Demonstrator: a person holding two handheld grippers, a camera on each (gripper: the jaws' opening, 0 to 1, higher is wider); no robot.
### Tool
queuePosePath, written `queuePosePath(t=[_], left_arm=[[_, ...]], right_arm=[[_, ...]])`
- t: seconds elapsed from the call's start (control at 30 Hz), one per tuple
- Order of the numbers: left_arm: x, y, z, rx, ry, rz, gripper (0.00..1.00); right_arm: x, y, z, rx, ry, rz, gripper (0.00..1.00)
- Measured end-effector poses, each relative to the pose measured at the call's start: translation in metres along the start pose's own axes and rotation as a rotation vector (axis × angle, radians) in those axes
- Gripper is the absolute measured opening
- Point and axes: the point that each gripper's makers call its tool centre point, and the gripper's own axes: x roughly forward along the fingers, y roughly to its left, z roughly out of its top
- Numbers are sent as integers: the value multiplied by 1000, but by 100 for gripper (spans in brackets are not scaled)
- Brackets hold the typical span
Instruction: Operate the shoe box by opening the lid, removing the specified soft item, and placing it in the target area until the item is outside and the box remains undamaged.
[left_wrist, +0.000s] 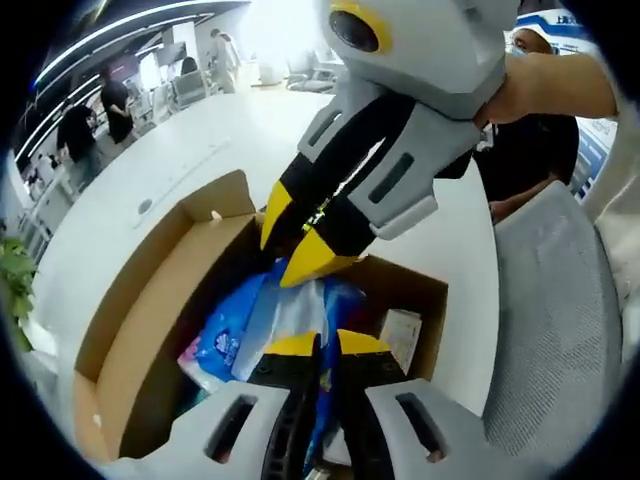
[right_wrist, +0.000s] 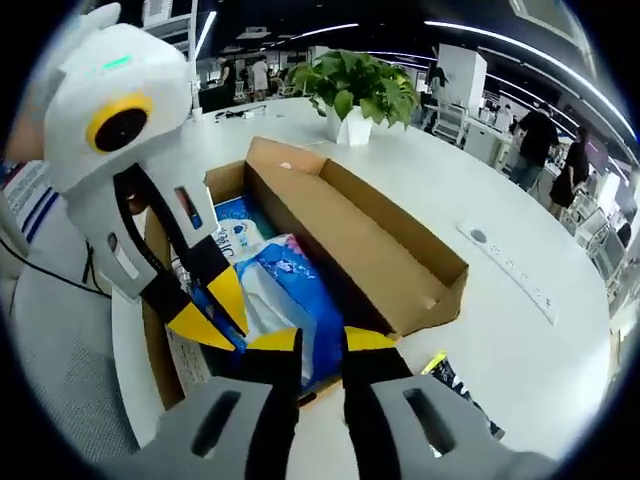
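Both grippers reach into the open shoe box (right_wrist: 400, 250) on the white tabletop (right_wrist: 520, 330). Left gripper (left_wrist: 318, 345) and right gripper (right_wrist: 320, 340) jaws stand slightly apart over the blue soft pack (right_wrist: 290, 290) inside; whether either grips it, I cannot tell. Beyond sits a potted plant (right_wrist: 355, 90).
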Motion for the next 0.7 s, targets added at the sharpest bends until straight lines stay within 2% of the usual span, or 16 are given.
queuePosePath(t=[0.07,0.13,0.17,0.4,0.7], left_arm=[[0,2,0,-7,-1,8,0],[0,2,0,-24,-4,7,0],[-1,2,0,-26,-6,9,0],[-8,3,0,-25,-7,24,0],[-24,9,5,-55,-40,55,0]], right_arm=[[4,-1,1,-7,7,-4,8],[8,-1,0,4,24,-4,0],[8,-2,-2,11,37,-10,1],[6,-2,5,-2,20,-14,0],[-2,3,29,2,-23,11,0]])
